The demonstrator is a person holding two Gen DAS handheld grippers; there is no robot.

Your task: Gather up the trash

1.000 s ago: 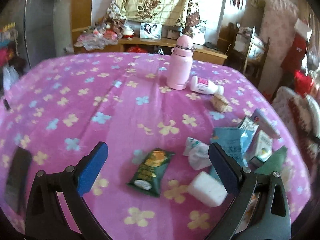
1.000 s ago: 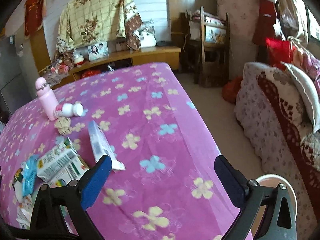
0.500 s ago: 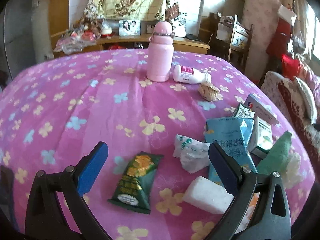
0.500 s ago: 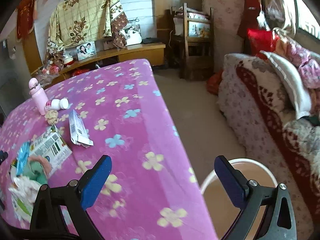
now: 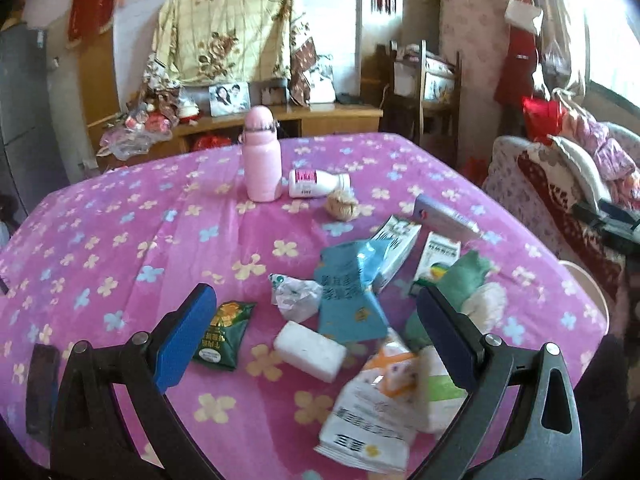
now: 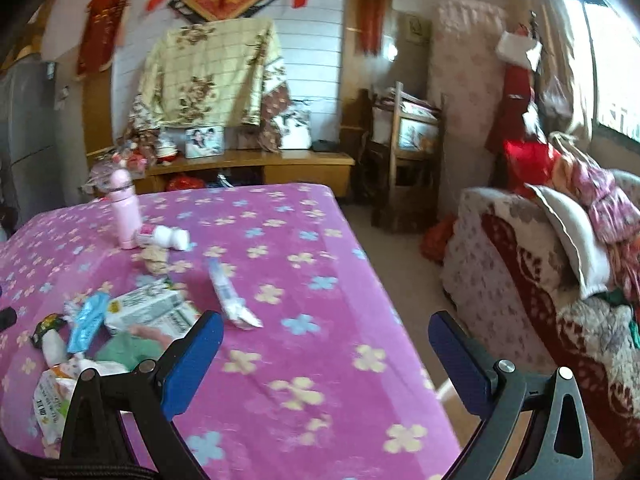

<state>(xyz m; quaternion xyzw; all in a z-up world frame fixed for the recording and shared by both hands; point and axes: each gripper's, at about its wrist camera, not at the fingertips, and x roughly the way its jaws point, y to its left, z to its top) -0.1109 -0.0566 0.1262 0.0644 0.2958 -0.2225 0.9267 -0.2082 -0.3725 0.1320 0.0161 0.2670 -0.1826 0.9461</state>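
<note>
Left tongs (image 5: pixel 316 328): spread wide, holding nothing — above the litter.
Right tongs (image 6: pixel 326 354): spread wide, holding nothing.
Trash: dark green snack packet (image 5: pixel 224 336), white foam block (image 5: pixel 310 351), crumpled blue pouch (image 5: pixel 350 292) — lying on the pink flowered surface (image 5: pixel 132 240).

Both handheld grippers held wide apart, gripping nothing.

The left black-framed gripper with blue rubber pads (image 5: pixel 316 336) points forward and slightly down, its jaws spread wide with nothing between them. The right black-framed gripper with blue rubber pads (image 6: pixel 326 364) is likewise fully spread and empty, tilted slightly down.
</note>
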